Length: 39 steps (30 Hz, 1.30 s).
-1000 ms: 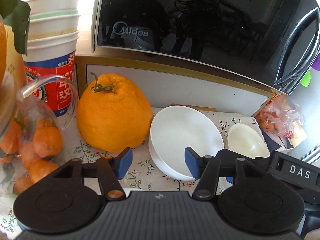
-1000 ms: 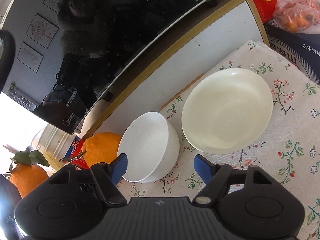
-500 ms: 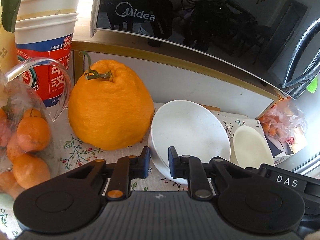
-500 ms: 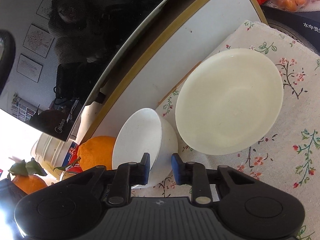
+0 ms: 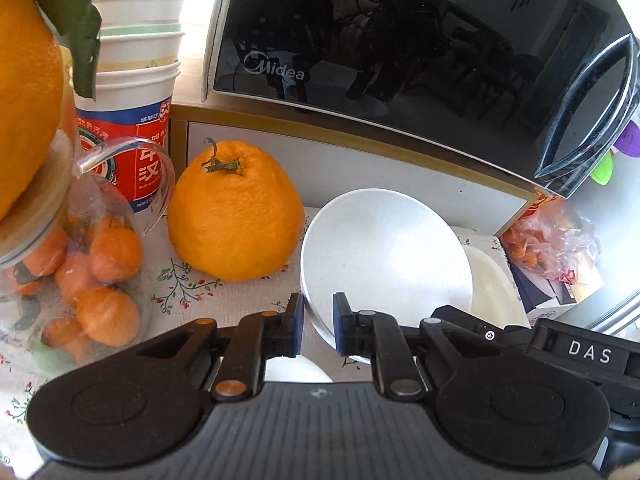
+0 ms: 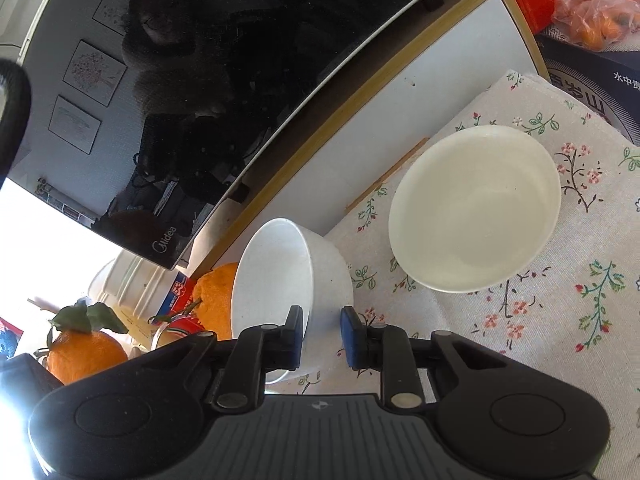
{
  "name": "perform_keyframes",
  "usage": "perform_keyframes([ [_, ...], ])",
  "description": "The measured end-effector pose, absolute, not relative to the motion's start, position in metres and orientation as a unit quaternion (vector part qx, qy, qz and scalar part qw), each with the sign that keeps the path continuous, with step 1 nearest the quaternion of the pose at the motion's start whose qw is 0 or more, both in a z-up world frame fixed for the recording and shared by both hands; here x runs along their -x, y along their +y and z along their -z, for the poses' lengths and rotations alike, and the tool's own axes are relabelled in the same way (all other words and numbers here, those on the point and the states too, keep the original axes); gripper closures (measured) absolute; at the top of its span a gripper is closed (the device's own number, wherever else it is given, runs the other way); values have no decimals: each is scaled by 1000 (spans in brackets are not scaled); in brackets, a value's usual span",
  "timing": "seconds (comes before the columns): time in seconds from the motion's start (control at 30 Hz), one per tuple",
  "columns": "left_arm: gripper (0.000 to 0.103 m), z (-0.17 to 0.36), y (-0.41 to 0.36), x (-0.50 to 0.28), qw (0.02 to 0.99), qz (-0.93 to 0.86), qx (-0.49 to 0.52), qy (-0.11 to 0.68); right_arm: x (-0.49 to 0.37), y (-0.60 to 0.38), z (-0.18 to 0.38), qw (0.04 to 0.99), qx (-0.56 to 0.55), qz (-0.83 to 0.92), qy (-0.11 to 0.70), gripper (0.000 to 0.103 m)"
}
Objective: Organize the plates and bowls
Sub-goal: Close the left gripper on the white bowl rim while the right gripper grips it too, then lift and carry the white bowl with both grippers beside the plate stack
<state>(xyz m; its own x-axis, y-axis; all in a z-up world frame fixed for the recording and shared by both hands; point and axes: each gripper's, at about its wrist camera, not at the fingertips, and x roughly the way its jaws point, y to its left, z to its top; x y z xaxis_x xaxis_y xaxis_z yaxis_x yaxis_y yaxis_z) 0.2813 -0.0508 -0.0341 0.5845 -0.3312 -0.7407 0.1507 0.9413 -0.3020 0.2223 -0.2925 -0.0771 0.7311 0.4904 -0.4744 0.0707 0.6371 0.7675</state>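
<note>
The right gripper (image 6: pixel 321 334) is closing on the rim of a tilted white ceramic bowl (image 6: pixel 288 280), beside a shallow cream-coloured plate (image 6: pixel 476 210) on the floral tablecloth (image 6: pixel 560 340).

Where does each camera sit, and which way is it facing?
Left wrist: on the left gripper, looking down toward the microwave; only its own jaws show, closing with the white bowl rim between.
Right wrist: on the right gripper, looking down across the floral cloth; its jaws show, closing on that bowl's wall.
Shared: white bowl, cream dish, large orange, microwave.

My left gripper (image 5: pixel 316 330) is black with blue pads. My right gripper (image 6: pixel 322 338) matches, and its side shows white "DAS" lettering.
</note>
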Motion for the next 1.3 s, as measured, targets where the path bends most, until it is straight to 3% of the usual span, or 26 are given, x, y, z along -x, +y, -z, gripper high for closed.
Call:
perform_keyframes([
  [0.8,89,-1,6,-175,864,152,117,466,-113,-252,21,838,-353,-136,392,85],
  [1.3,88,13,62,-116,850,129,132,494,-73,-206,46,807,-341,-177,448,85],
])
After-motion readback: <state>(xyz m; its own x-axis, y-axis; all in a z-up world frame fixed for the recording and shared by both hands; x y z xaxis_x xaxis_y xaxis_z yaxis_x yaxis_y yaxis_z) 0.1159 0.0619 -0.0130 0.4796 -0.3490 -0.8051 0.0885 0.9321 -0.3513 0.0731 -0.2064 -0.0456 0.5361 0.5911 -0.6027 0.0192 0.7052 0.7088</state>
